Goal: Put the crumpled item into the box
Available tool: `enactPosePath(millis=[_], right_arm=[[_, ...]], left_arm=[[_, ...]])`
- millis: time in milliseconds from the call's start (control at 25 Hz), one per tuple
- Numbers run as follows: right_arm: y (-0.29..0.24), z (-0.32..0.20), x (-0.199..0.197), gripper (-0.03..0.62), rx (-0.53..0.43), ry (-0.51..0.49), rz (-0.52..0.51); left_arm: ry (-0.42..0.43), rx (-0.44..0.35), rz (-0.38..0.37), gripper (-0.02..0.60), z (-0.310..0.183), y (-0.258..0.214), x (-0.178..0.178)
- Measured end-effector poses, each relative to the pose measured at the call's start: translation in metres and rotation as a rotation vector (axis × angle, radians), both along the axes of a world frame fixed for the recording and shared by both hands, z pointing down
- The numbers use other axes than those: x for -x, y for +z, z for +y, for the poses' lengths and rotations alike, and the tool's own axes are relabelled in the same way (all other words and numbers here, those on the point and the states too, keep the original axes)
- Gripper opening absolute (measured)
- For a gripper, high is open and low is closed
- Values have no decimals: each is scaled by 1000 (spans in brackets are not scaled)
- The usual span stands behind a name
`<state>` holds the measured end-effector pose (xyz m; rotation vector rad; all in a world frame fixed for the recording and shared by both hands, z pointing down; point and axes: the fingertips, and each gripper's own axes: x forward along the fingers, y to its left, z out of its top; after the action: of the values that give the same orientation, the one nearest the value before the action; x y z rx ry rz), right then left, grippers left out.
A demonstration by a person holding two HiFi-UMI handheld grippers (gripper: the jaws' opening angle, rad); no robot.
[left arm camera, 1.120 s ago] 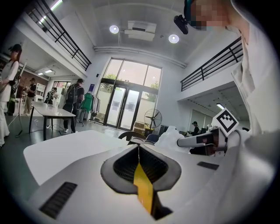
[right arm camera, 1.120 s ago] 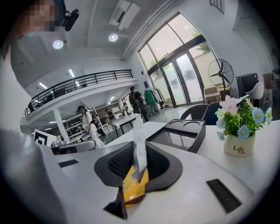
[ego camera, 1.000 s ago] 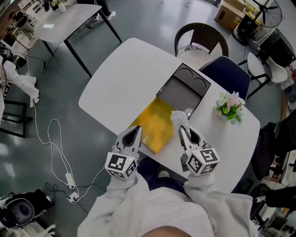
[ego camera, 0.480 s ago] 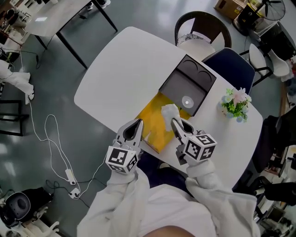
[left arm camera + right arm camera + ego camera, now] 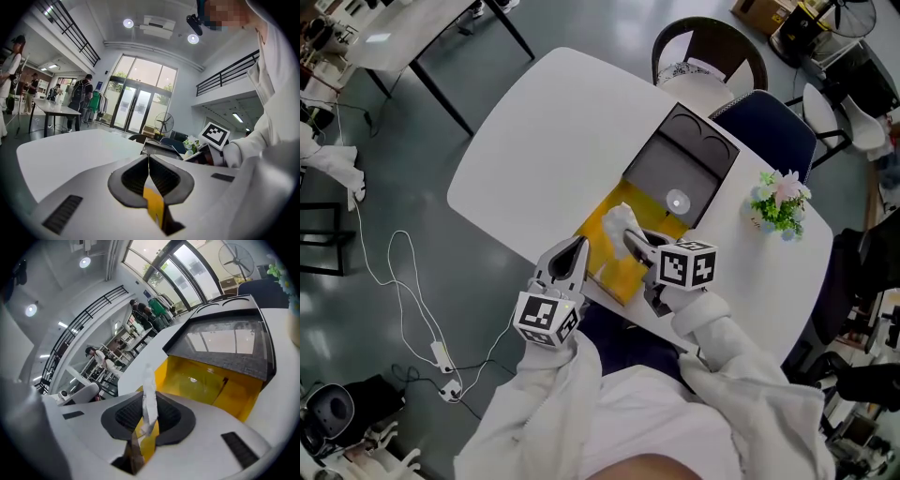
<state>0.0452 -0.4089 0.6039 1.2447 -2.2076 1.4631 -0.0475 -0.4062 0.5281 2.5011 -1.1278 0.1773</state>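
A yellow box lies open near the front edge of the white table, its dark lid folded back. My right gripper is shut on a white crumpled item and holds it just above the yellow box. In the right gripper view the crumpled item stands pinched between the pads, with the box's yellow inside just beyond. My left gripper hovers by the box's left front corner. Its jaws are shut with nothing between them.
A small pot of flowers stands on the table's right side. Two chairs sit behind the table. A cable trails on the floor to the left, and another table stands at the far left.
My right gripper has carried the crumpled item leftwards, from the box's right edge to above the yellow box. The left gripper has hardly moved.
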Motion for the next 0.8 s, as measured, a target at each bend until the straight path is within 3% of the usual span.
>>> enactPosePath(millis=[240,520,800], right_arm=[[10,-2,7,81,82,-56,-24],[24,-5,3,81,201,-22,24],[33,-15,3,81,211,-65,82]], left_arm=[[-10,0,5,18,4,-1,-1],[-36,0,4,18,8,-2,4],[-46,-2,1,18,15,-3,6]])
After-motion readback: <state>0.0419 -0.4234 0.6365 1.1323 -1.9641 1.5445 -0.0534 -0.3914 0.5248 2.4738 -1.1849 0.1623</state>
